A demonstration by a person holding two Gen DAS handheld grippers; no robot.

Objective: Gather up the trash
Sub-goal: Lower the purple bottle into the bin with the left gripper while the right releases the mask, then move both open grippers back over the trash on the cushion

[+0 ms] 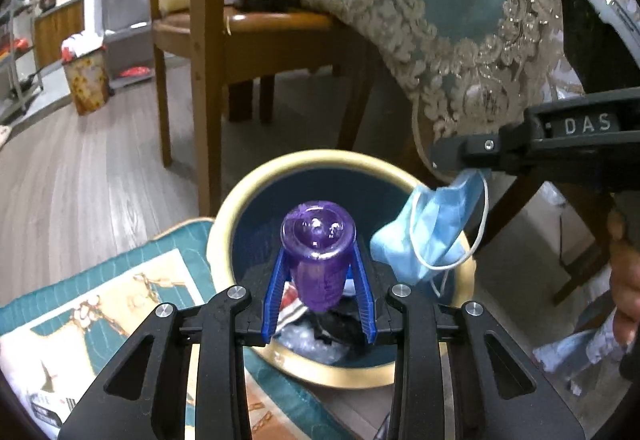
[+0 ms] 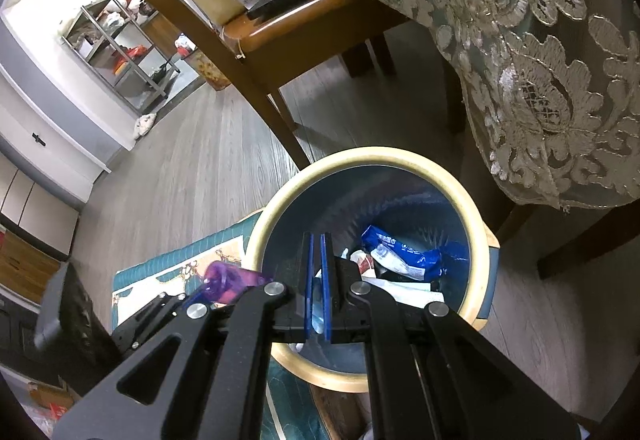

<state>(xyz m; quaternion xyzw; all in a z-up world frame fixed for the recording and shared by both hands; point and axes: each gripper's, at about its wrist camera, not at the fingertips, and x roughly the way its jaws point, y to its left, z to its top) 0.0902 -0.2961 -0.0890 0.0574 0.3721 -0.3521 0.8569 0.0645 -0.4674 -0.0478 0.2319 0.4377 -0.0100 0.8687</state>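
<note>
Left wrist view: left gripper (image 1: 319, 272) clamping a purple bottle (image 1: 318, 260) between blue fingers (image 1: 276, 296), base pointing forward, hanging right above the mouth of the bin (image 1: 236, 208). Probably holding there so that a release drops the bottle straight in, no reaching further needed. Looking translucent, rounded and ribbed along the body, glossy at the base, light enough for a loose pinch.

Coming in from the right side of the same view: right gripper (image 1: 472, 164), pinching a blue mask (image 1: 432, 232) by its top edge, the mask dangling over the bin's near-right rim, white ear loop (image 1: 476, 236) trailing outside the rim. Gripping high likely so the limp cloth hangs down and falls inward; judging the loop as the part that could snag on the rim.

Right wrist view: right gripper (image 2: 318, 280) with fingers (image 2: 308, 280) pressed nearly together, a sliver of pale blue showing between them low down, aiming into the bin (image 2: 480, 240). Already lying at the bottom: a blue wipes packet (image 2: 408, 252) and crumpled paper (image 2: 404, 288). Purple bottle (image 2: 228, 282) showing at the left, beside the rim.

Beyond: bin standing partly on a teal mat (image 1: 120, 288), next to a wooden chair (image 1: 208, 52) and a lace-trimmed tablecloth (image 1: 440, 20) hanging down. A second bin (image 1: 86, 80) standing far off across the floor.
</note>
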